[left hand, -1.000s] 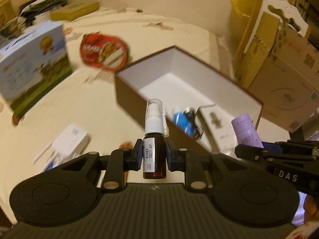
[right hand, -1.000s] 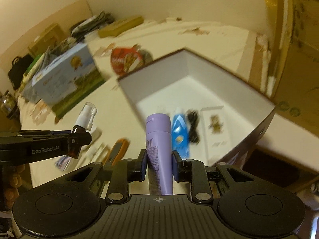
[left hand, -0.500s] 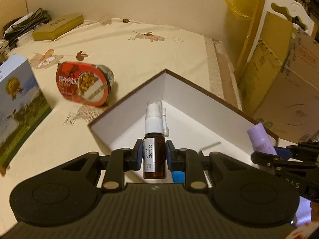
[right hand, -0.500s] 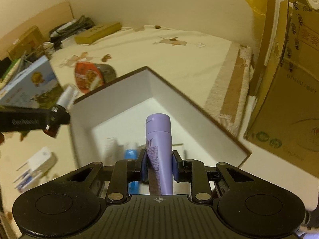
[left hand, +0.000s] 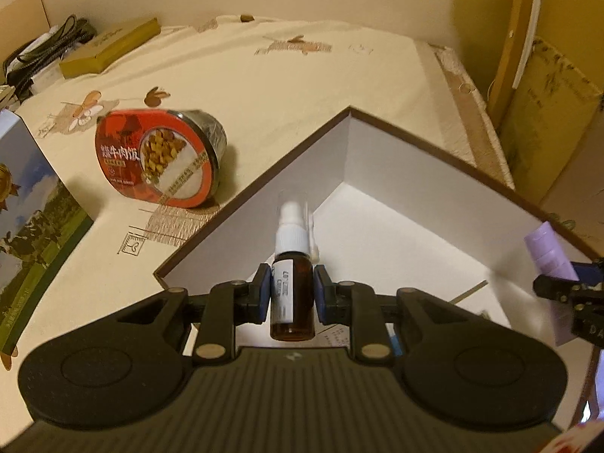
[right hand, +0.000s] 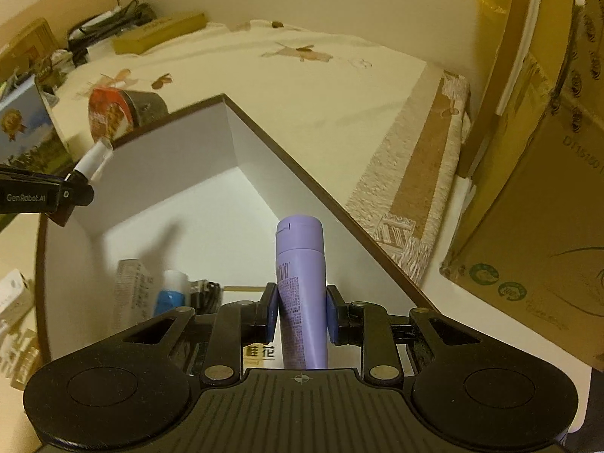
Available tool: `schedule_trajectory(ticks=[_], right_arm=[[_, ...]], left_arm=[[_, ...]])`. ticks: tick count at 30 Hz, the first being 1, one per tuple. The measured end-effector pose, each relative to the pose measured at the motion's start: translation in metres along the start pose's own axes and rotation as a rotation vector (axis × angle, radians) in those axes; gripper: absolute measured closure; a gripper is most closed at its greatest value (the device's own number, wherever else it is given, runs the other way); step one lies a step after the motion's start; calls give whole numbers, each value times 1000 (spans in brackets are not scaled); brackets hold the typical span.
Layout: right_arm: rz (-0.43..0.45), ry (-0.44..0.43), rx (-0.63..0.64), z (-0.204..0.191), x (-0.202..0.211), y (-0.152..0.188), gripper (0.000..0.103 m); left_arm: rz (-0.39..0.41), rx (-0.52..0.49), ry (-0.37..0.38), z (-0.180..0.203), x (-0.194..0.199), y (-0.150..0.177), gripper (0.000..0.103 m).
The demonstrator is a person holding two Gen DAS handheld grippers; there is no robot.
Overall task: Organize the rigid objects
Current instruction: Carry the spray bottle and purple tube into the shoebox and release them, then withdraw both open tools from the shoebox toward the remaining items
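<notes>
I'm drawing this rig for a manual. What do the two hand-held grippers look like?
Both look alike: a matte black body with a ribbed top, two round lobes with disc recesses, black linkage arms with brass-coloured pins, and blue pads on the fingertips. The left hand-held gripper reads "GenRobot.AI" in white on its side; the right hand-held gripper shows white letters "DA". No cables or sleeves are visible.

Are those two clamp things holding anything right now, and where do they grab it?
Left gripper clamps a brown spray bottle by its body; right gripper clamps a purple tube around its middle.
</notes>
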State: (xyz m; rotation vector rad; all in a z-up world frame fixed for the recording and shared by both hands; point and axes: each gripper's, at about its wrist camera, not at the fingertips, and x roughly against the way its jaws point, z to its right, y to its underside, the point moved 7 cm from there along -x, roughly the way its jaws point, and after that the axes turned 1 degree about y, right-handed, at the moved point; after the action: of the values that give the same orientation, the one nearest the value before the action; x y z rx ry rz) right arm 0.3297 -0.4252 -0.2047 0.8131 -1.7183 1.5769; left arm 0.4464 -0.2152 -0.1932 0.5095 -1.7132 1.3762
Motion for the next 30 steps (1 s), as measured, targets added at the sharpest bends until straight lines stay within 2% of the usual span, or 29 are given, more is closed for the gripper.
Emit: schedule_trajectory(ticks=[5,13,19,30], right_arm=[[-6,23,-40,6,-5,-1,80],[-16,-19,-100,2,15,12,73],[13,-48,-135,-15,53,25,67],[47,-116,-180,-63,131,52,56]], left_arm=[[-11,-2,-13,-5,-9,3,84],[-33,28,10,-14,6,15,83],[-46,43,50,-13,45,25,83],[-23,97,89,-19,145,66,83]])
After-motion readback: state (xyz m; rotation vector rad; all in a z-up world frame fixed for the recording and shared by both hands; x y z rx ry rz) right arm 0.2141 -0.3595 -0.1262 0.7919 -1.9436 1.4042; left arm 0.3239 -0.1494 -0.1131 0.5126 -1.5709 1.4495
